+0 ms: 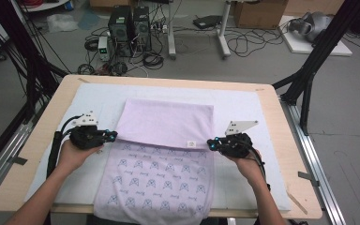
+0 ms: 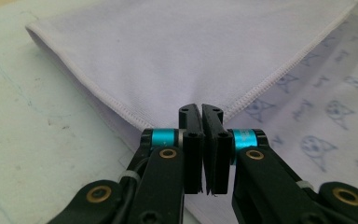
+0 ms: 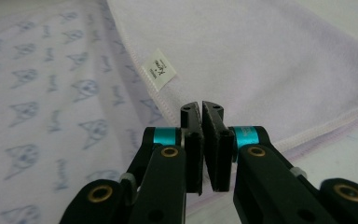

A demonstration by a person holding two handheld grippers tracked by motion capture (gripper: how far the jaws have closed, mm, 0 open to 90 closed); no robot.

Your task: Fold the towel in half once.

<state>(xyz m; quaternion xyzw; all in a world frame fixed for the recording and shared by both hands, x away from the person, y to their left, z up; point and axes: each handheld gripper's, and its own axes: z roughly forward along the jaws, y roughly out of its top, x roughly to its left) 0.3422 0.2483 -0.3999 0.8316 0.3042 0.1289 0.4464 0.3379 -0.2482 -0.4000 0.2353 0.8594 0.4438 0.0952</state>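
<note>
Lilac terry cloth, half folded on a pale wooden surface (image 1: 281, 140), both tongs clenched on its folded-over corners.

The wooden surface carries a white padded mat (image 1: 243, 105), and on it lies the lilac towel with a printed animal-face pattern (image 1: 161, 180), its far half turned toward the person so the plain side faces up and its near end hangs over the surface's edge. The left tongs (image 1: 114, 135) pinch the left corner of the folded edge, the right tongs (image 1: 211, 144) the right corner, near the small white label (image 3: 159, 73). In each gripper view the jaws stand shut with the hem caught between them. I judge the second fold is in hand; next, both corners should travel evenly, keeping the edge taut and level.
</note>
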